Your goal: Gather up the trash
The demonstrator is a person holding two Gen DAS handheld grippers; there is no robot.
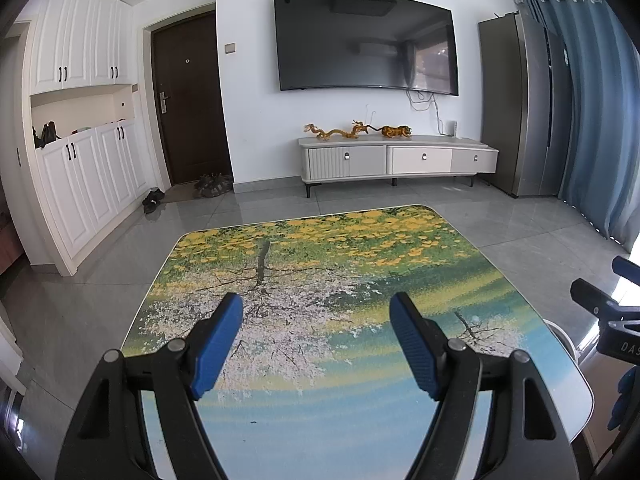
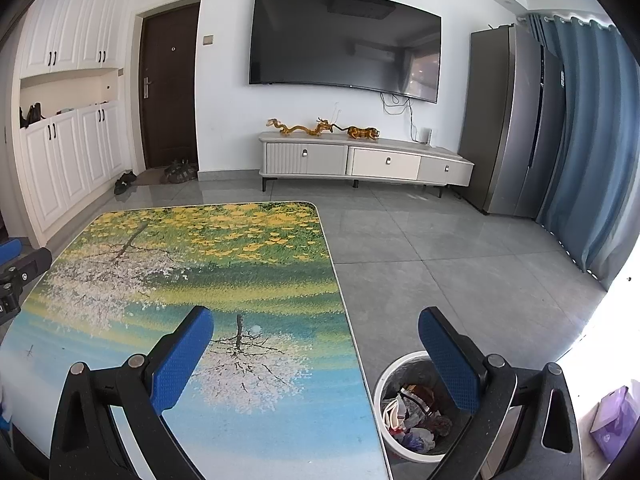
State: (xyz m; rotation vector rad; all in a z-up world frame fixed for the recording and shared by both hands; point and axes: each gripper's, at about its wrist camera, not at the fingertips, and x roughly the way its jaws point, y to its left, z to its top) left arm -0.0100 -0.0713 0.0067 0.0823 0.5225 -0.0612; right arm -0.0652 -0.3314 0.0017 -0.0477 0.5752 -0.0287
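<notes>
Trash [image 2: 414, 416] is sitting in the white bin [image 2: 386, 438] on the floor just beside the table's right edge. Through the left wrist view, I am holding the left gripper [image 1: 316, 316] released over the bare table [image 1: 360, 412]. Through the right, the right gripper [image 2: 316, 330] is hanging spread, empty, straddling that edge. I am judging collection nearly done; next I am scanning for leftovers.

A table [image 1: 360, 280] with a painted landscape of yellow blossoms and water fills the near ground. On the far wall hangs a dark television [image 1: 366, 40], above a low pale cabinet [image 1: 396, 158] bearing golden dragon and tiger figurines [image 1: 356, 131]. Far left stand white cupboards [image 1: 80, 120] and a brown door [image 1: 188, 100] with shoes [image 1: 212, 186] before it; right, a grey refrigerator [image 1: 524, 108] and blue curtains [image 1: 596, 120].
</notes>
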